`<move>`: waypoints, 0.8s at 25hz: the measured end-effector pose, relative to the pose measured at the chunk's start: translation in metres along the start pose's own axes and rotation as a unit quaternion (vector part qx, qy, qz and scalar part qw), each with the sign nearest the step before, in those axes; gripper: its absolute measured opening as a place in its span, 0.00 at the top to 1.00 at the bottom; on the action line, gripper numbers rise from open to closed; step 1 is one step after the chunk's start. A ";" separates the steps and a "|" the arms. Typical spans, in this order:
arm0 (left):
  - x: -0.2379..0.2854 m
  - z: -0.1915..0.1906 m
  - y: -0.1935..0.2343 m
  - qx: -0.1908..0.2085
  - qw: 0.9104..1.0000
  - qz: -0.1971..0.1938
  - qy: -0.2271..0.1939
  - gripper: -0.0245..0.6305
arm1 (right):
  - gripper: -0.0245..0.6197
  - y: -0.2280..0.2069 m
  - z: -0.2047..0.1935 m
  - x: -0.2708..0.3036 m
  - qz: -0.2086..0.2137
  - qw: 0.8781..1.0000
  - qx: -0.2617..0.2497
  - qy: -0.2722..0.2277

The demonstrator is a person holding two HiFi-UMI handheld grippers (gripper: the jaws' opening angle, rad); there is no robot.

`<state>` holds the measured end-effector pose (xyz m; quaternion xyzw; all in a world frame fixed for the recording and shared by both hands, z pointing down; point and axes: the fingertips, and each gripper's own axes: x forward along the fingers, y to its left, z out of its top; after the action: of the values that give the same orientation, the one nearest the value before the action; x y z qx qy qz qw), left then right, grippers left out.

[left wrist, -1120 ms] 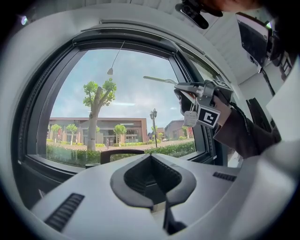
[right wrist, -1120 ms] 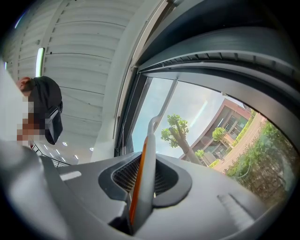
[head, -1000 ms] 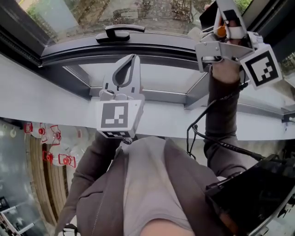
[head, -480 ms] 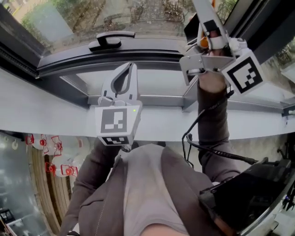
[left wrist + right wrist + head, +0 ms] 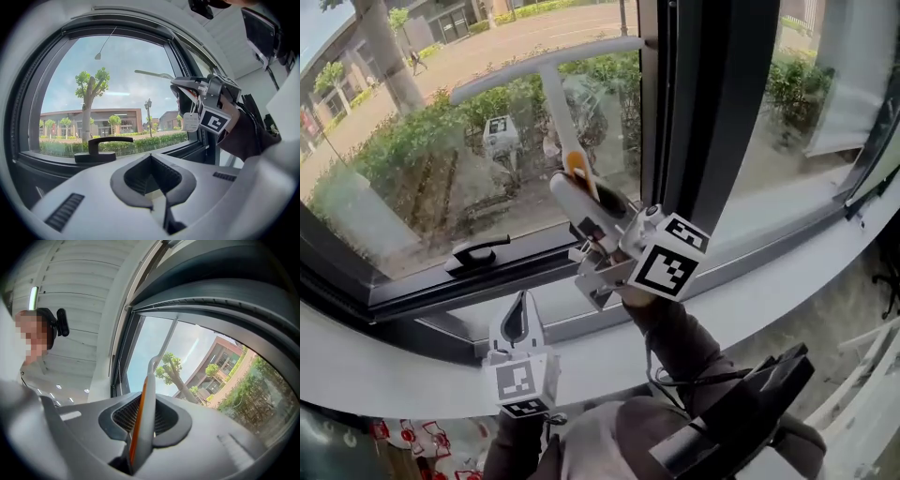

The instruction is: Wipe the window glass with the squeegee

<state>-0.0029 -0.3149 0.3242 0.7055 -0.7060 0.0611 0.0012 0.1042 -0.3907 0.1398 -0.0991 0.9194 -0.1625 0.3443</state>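
Window glass (image 5: 422, 141) takes up most of the head view; squeegee (image 5: 551, 94) is now raised to it, blade near the pane's top edge, where a second ago it hung low over the sill (image 5: 384, 375); a wiping stroke looks ready to begin. Right gripper (image 5: 589, 211) is clamped on the squeegee's handle; left gripper (image 5: 517, 319) sits closed and empty by the pane's bottom edge.

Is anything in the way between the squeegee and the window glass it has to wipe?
Nothing visible. The right gripper holds the squeegee up at the window glass; the window handle and the left gripper sit lower, by the bottom frame.
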 end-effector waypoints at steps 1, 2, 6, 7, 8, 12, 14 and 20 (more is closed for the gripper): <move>0.000 0.001 0.000 0.000 1.000 -0.001 0.000 0.96 | 0.88 0.000 0.000 0.000 -0.001 1.000 0.001 0.000; 0.000 0.003 0.000 0.001 1.000 -0.002 0.001 0.96 | 0.88 0.000 0.000 0.000 -0.003 1.000 0.003 0.001; 0.003 0.007 -0.002 0.001 1.000 -0.007 0.002 0.96 | 0.88 -0.004 -0.003 -0.001 -0.010 1.000 0.010 0.001; 0.003 0.008 -0.002 0.002 1.000 -0.008 0.002 0.96 | 0.88 -0.004 -0.003 -0.002 -0.012 1.000 0.012 0.001; 0.003 0.010 -0.003 0.002 1.000 -0.010 0.002 0.96 | 0.88 -0.005 -0.003 -0.002 -0.013 1.000 0.014 0.002; -0.003 0.010 -0.011 0.007 1.000 -0.012 -0.003 0.96 | 0.88 -0.004 -0.011 -0.015 -0.019 1.000 0.022 0.002; -0.006 0.007 -0.015 0.008 1.000 -0.011 -0.006 0.96 | 0.88 -0.006 -0.018 -0.024 -0.020 1.000 0.024 0.001; -0.013 0.005 -0.018 0.009 1.000 -0.027 -0.003 0.96 | 0.88 -0.007 -0.029 -0.030 -0.035 0.999 0.030 0.003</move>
<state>0.0153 -0.3028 0.3196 0.7242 -0.6864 0.0659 -0.0055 0.1076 -0.3817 0.1804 -0.1209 0.9111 -0.2020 0.3384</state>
